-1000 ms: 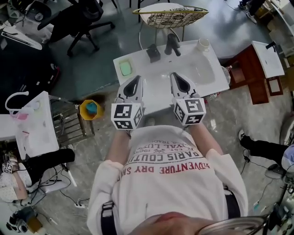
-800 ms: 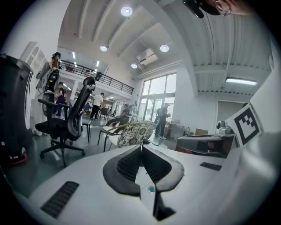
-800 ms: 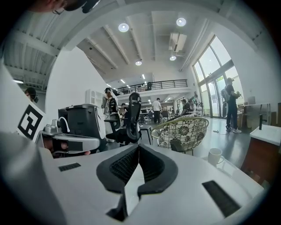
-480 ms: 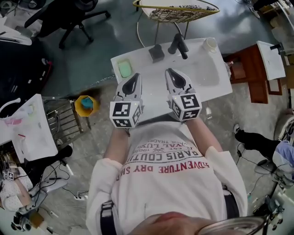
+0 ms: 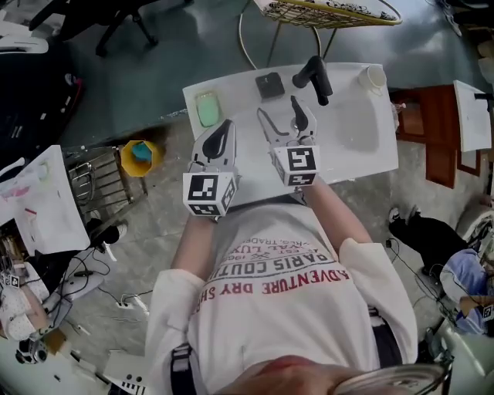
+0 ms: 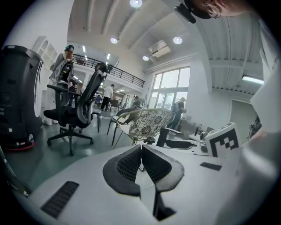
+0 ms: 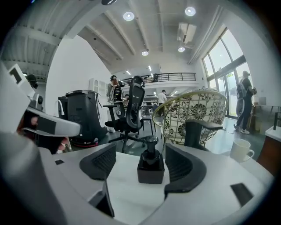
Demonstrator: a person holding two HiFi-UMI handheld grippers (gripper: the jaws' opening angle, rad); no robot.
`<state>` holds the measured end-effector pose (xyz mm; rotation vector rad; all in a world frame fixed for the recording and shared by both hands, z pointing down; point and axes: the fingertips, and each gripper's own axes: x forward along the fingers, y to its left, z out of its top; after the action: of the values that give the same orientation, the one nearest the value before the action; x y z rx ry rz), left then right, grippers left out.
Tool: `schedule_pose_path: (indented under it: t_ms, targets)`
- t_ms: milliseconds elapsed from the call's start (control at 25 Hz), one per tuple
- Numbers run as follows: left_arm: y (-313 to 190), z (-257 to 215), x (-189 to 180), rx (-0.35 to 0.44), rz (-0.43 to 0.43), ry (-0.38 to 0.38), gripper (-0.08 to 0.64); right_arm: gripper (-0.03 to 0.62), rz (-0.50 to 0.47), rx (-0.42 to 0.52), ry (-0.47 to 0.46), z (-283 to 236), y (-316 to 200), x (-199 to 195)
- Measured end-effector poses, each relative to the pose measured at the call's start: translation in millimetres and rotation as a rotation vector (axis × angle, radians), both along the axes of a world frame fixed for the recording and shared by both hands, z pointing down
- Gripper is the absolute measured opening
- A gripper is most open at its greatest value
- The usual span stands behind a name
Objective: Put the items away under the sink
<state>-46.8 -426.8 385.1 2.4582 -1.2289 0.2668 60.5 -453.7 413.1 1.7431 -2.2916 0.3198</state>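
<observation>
A white sink counter (image 5: 235, 96) carries a green soap bar (image 5: 207, 109), a black square pump dispenser (image 5: 269, 85), a black faucet (image 5: 312, 77) and a white mug (image 5: 372, 78). My right gripper (image 5: 282, 116) is open just in front of the dispenser. In the right gripper view the dispenser (image 7: 150, 167) stands on the counter between and just beyond the open jaws of the right gripper (image 7: 140, 151), and the jaws do not touch it. My left gripper (image 5: 224, 128) hovers over the counter's left half, shut and empty; its fingertips (image 6: 141, 148) meet.
A yellow bucket (image 5: 141, 156) stands on the floor left of the sink. Behind the sink is a wire chair (image 5: 328, 11). A wooden cabinet (image 5: 423, 116) stands to the right, and a white table (image 5: 46, 200) to the left. The mug (image 7: 241, 150) sits at the counter's far right.
The right gripper has opened and moved forward toward the black dispenser. The left gripper stayed shut. The view has shifted closer over the sink.
</observation>
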Motion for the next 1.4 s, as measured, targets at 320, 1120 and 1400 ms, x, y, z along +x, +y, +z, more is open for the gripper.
schedule_pose_path:
  t_ms: [320, 1120, 1400]
  targets:
    - [-10, 50, -5, -0.087, -0.073, -0.051, 0.028, 0.360, 0.003, -0.053, 0.030, 69, -41, 12]
    - [-14, 92, -23, -0.177, -0.150, -0.079, 0.028, 0.374, 0.065, -0.102, 0.092, 121, -86, 6]
    - [-8, 99, -26, -0.201, -0.151, -0.081, 0.028, 0.374, 0.051, -0.106, 0.092, 122, -86, 7]
